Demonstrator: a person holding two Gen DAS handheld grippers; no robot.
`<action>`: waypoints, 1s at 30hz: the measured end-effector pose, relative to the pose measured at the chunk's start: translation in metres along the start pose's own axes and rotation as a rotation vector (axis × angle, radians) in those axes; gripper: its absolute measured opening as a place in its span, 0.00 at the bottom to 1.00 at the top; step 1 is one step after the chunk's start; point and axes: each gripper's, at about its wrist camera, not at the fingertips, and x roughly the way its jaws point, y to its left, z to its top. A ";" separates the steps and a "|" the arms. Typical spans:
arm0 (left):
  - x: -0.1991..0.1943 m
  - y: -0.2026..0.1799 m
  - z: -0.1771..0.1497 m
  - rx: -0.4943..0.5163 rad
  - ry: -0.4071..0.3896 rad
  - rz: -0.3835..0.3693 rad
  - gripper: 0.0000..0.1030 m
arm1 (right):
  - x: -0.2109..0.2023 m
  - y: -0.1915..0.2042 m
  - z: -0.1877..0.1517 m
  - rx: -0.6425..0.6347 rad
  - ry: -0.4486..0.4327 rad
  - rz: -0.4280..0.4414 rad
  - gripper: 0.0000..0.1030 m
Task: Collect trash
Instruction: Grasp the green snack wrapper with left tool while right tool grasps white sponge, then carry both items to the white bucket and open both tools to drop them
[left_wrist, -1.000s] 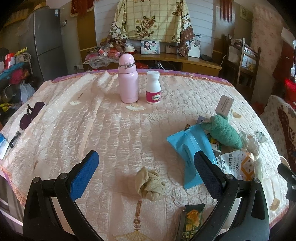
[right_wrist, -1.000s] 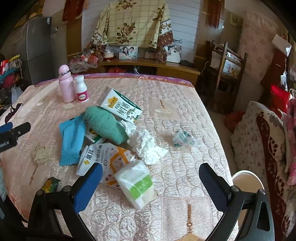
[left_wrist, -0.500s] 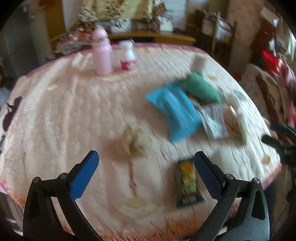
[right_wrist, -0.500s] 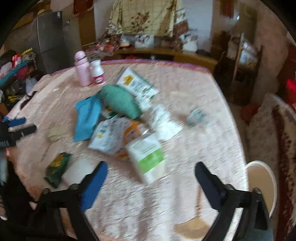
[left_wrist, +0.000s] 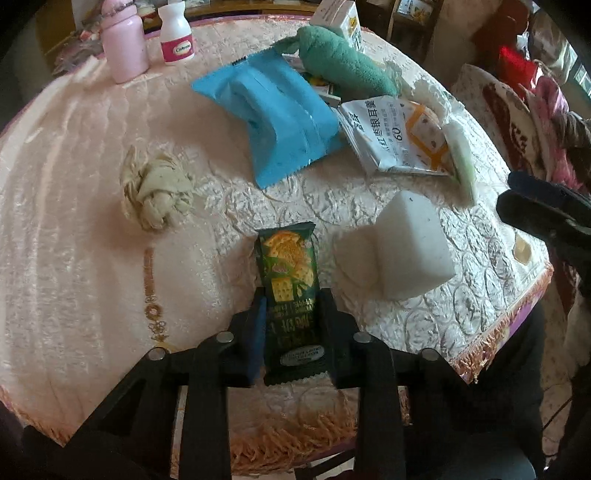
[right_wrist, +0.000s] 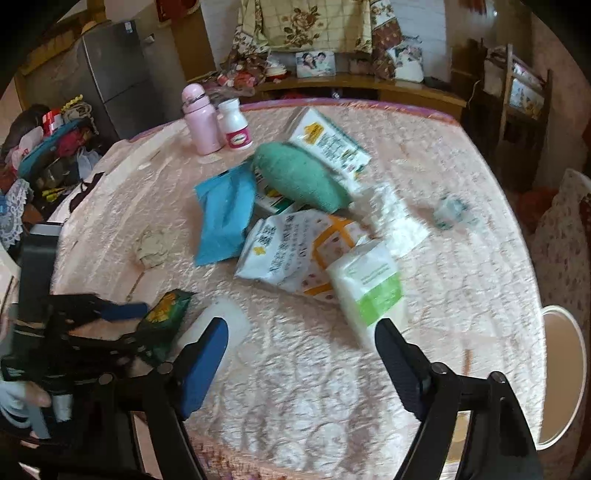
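Observation:
My left gripper (left_wrist: 290, 301) is shut on a dark green cracker wrapper (left_wrist: 290, 273) near the table's front edge; the wrapper also shows in the right wrist view (right_wrist: 166, 314). A crumpled beige tissue (left_wrist: 155, 188), a blue packet (left_wrist: 273, 107), a white printed bag (left_wrist: 395, 133) and a white foam block (left_wrist: 402, 243) lie around it. My right gripper (right_wrist: 301, 332) is open and empty above the table, with a white and green packet (right_wrist: 369, 291) just beyond it.
A pink bottle (right_wrist: 201, 120) and a white pill bottle (right_wrist: 234, 125) stand at the far side. A green towel (right_wrist: 301, 177) lies over a carton (right_wrist: 328, 142). A white bin (right_wrist: 563, 373) stands off the table's right edge.
My left gripper has dropped to the front edge and closed on the green wrapper. My right gripper has shifted a little over the table and stays open.

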 end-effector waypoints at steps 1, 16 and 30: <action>-0.003 0.001 0.000 0.000 -0.006 0.009 0.21 | 0.003 0.003 0.000 0.009 0.011 0.021 0.72; -0.053 0.002 0.021 0.037 -0.113 0.036 0.18 | 0.059 0.026 -0.001 0.113 0.153 0.224 0.28; -0.030 -0.228 0.114 0.327 -0.136 -0.308 0.18 | -0.081 -0.175 -0.044 0.333 -0.060 -0.184 0.27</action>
